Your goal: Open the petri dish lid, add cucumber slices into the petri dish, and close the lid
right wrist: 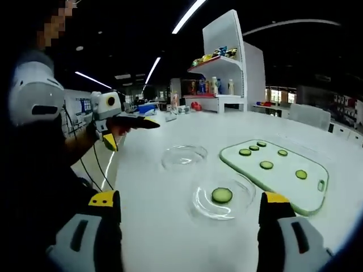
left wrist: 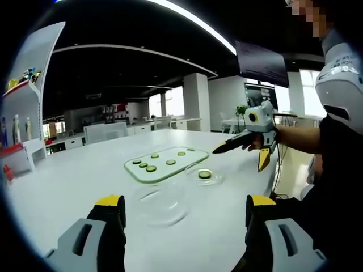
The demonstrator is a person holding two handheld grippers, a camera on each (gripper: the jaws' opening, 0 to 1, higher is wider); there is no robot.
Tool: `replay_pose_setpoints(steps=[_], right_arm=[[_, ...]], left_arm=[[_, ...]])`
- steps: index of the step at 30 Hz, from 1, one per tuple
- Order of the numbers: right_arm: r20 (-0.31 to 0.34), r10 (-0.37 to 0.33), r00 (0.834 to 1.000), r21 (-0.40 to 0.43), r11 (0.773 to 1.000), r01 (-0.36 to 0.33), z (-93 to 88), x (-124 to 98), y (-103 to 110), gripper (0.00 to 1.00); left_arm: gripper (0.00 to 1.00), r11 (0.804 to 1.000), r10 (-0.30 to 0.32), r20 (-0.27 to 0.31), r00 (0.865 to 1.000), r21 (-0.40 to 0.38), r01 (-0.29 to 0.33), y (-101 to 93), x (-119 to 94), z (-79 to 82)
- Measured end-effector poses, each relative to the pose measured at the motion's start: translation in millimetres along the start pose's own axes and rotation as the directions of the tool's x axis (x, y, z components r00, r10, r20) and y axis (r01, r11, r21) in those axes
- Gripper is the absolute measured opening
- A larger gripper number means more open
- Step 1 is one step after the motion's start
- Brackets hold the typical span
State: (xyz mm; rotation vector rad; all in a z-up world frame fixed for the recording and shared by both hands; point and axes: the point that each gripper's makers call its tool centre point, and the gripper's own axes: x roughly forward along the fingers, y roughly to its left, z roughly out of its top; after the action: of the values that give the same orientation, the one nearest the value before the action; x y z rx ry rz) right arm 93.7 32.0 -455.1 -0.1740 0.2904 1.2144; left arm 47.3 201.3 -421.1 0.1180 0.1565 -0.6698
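Taking the green cutting board [right wrist: 276,168] as landmark on the white counter [left wrist: 68,187]: in the right gripper view the loose clear lid [right wrist: 184,155] lies left of the board, and the open petri dish [right wrist: 222,198], holding one cucumber slice [right wrist: 222,195], sits just beside the board's near long edge. The board's long axis runs from upper left to lower right, with five slices [right wrist: 266,165] on it. The left tool [right wrist: 131,122] hovers well left of the board, jaws spread. The left gripper view adds the right tool [left wrist: 245,146], right of the board, jaws spread, empty. Shelving [right wrist: 224,71] stands beyond the board.
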Motion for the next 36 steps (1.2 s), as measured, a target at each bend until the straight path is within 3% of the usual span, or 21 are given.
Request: replay_pose_setpoints(steps=[8, 15, 25, 36], right_arm=[[0.045, -0.035, 0.998, 0.021, 0.999, 0.034, -8.1, -16, -8, 0.97], [0.144, -0.009, 0.99, 0.046, 0.999, 0.003, -3.4, -26, 2, 0.97], [0.124, -0.025, 0.992, 0.004, 1.0, 0.025, -13.1, -25, 8, 0.97], [0.148, -0.032, 0.988, 0.031, 0.999, 0.027, -9.9, -26, 5, 0.97]], left_arm=[[0.86, 1.0, -0.006, 0.012, 1.0, 0.01, 0.006, -2.7, 0, 4.3], [0.86, 1.0, -0.009, 0.009, 1.0, 0.008, 0.009, -4.0, 2, 2.2], [0.86, 1.0, -0.016, 0.007, 1.0, 0.008, 0.016, -8.3, 5, 1.7], [0.86, 1.0, -0.015, -0.001, 1.0, 0.015, 0.015, -7.8, 4, 0.0]])
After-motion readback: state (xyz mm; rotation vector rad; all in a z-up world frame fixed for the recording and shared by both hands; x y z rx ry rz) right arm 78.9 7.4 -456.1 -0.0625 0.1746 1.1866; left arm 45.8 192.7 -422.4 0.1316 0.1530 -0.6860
